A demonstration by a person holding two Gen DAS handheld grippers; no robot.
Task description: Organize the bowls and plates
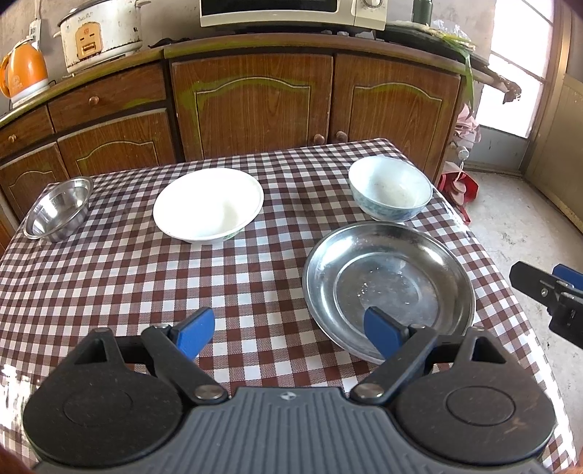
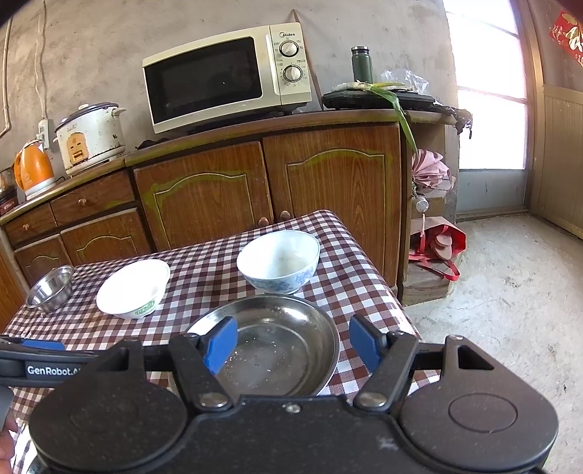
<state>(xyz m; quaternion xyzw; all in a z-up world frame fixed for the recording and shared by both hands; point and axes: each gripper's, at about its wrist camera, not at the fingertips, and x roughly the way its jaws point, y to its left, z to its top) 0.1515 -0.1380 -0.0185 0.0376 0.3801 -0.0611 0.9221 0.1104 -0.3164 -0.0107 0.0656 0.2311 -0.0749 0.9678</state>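
**Two open grippers above a table with four dishes**

In the left wrist view, at the bottom of the frame, we see the left gripper point(image 1: 289, 330) with its blue pads wide apart and nothing between them. Its right pad stands in front of the near rim of the steel plate point(image 1: 388, 288), but we cannot tell if it touches the plate. At the right edge of this frame a part of the right gripper point(image 1: 546, 291) comes in, beside the table.

In the right wrist view the right gripper is at the bottom centre, its jaws also apart and holding nothing; the steel plate shows between and behind the pads.

The checked tablecloth point(image 1: 109, 284) fills the middle of the frame. Farther on, just behind the steel plate, stands the blue-patterned bowl point(image 1: 390, 189), to the right of centre. The white bowl point(image 1: 207, 204) sits left of centre, well apart from it. The small steel bowl point(image 1: 58, 209) is at the left edge of the table, tilted.

Behind the table, in the upper part, we see the wooden cabinet point(image 1: 255, 105), and on top of it the microwave point(image 2: 226, 76), the rice cooker point(image 1: 100, 34) and the orange kettle point(image 1: 25, 74) in the upper left.
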